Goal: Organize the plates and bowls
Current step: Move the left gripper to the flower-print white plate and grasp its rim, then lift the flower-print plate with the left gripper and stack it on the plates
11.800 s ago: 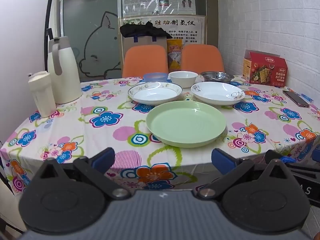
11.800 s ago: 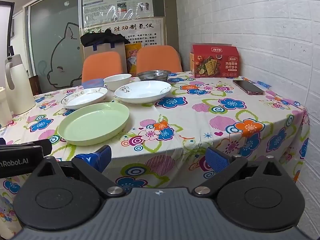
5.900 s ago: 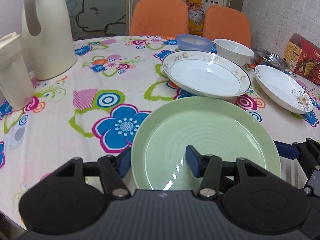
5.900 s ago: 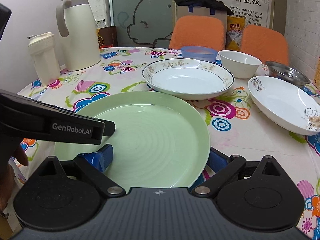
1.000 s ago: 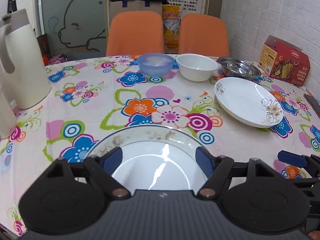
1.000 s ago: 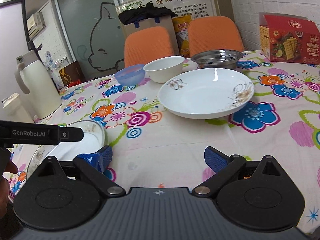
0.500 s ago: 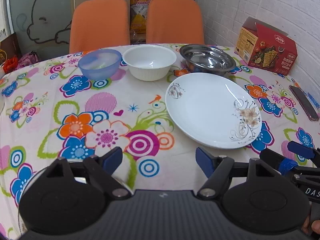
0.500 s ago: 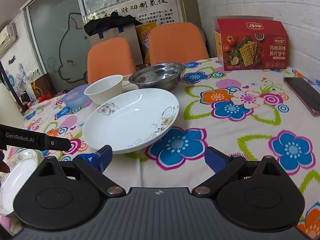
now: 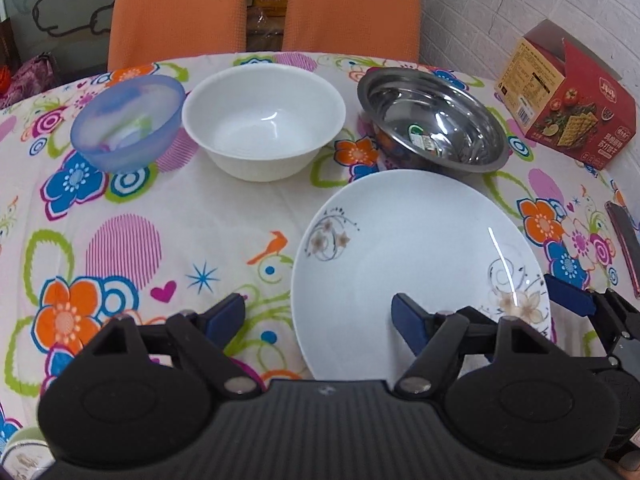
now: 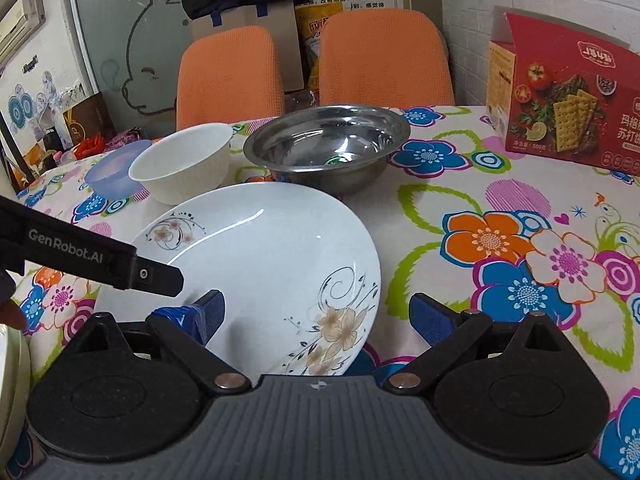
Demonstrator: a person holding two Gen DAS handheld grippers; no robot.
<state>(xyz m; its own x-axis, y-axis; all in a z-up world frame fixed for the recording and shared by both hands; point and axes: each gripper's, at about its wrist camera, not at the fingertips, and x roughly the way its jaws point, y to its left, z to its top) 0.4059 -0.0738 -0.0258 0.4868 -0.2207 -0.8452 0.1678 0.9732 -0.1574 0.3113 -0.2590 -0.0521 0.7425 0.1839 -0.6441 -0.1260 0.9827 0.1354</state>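
Straddling plate rim — left tongs (image 9: 318,314) | white plate (image 9: 416,248) | right tongs (image 10: 316,312) likewise

2 orange chairs (image 10: 230,80) stand at top centre; a red cracker box (image 10: 560,108) sits upper right on the flowered tabletop (image 10: 500,240).

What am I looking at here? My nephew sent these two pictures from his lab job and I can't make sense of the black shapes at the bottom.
Those black shapes are two handheld grippers, one in each of a person's hands. Each has a camera looking forward along its two blue-tipped fingers.

One picture is from the left gripper, the other from the right gripper. Both are open and hold nothing.

Both straddle opposite edges of a white plate on a flowered tablecloth. Behind it sit a blue bowl, a white bowl and a steel bowl. A cracker box stands on the right, and two orange chairs behind.
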